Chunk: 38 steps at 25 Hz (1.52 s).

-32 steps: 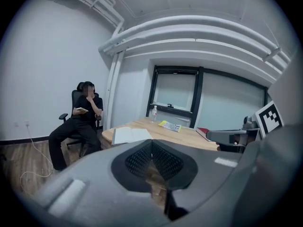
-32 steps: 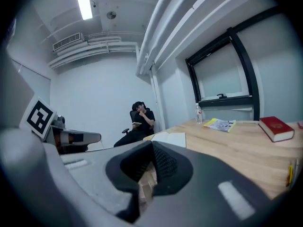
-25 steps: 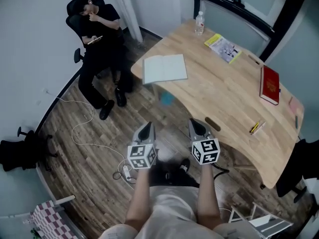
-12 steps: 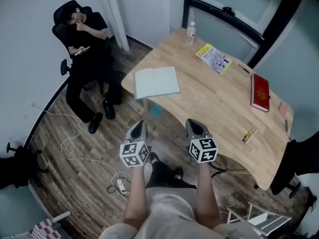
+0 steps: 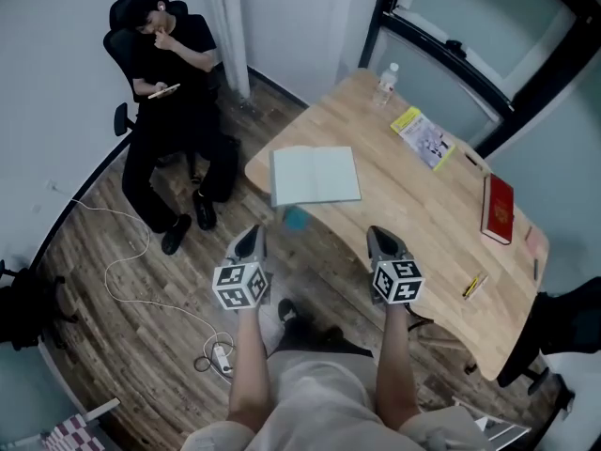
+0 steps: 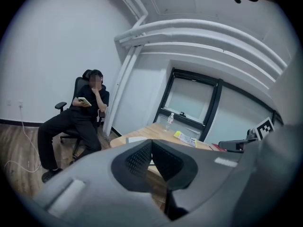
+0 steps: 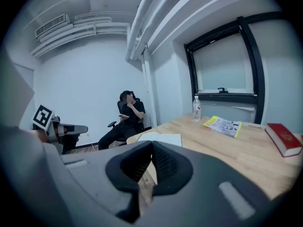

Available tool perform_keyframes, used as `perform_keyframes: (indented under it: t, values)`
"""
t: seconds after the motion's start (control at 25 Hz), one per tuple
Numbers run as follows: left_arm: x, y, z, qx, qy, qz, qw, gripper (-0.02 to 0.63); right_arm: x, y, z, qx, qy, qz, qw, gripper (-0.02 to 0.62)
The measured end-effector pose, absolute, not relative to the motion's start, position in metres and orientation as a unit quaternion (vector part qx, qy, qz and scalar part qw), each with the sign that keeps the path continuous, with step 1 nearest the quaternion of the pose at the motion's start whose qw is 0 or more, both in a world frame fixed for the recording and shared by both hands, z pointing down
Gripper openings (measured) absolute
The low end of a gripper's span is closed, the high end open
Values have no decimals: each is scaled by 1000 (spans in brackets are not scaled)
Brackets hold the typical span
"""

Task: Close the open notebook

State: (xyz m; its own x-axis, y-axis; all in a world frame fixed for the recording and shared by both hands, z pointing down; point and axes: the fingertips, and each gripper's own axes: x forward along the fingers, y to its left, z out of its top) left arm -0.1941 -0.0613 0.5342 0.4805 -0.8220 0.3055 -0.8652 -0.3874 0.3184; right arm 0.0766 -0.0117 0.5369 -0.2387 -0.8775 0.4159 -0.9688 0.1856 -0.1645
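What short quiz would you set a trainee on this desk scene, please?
1. True or false: the white paper notebook lies closed on the light wooden table.
2. Pick one. The left gripper and the right gripper are: A, shut and empty, short of the table; B, wide open above the notebook; C, shut on the notebook's cover.
3. Which printed item lies nearest the clear plastic water bottle?

Key
1. False: the notebook lies open, pages up, near the table's corner.
2. A.
3. The yellow-edged magazine.
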Motion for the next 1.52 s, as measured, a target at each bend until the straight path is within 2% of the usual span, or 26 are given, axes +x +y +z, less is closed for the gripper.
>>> perform_keyframes:
  t: [0.12,0.4,0.6,1.0,1.32,1.52]
  values:
    - [-213,-72,539,826,-513,48,231,6,61,-31,536,603,-763,207,106,2]
    - [-228,-87,563,814,-522,52,249,8,32,-71,557,560,-790,213,133,2]
    - [-234,-108,578,798,-544,67,251,8,34,-112,578,529,-807,211,153,2]
    - [-180,-205,571,815,-524,93,228,8,37,-213,618,474,-833,225,175,2]
    - [-149,-255,612,780,-559,100,263,8,10,-252,690,376,-863,189,280,2]
    - [-137,-234,663,782,-530,181,274,8,6,-253,728,339,-861,168,340,2]
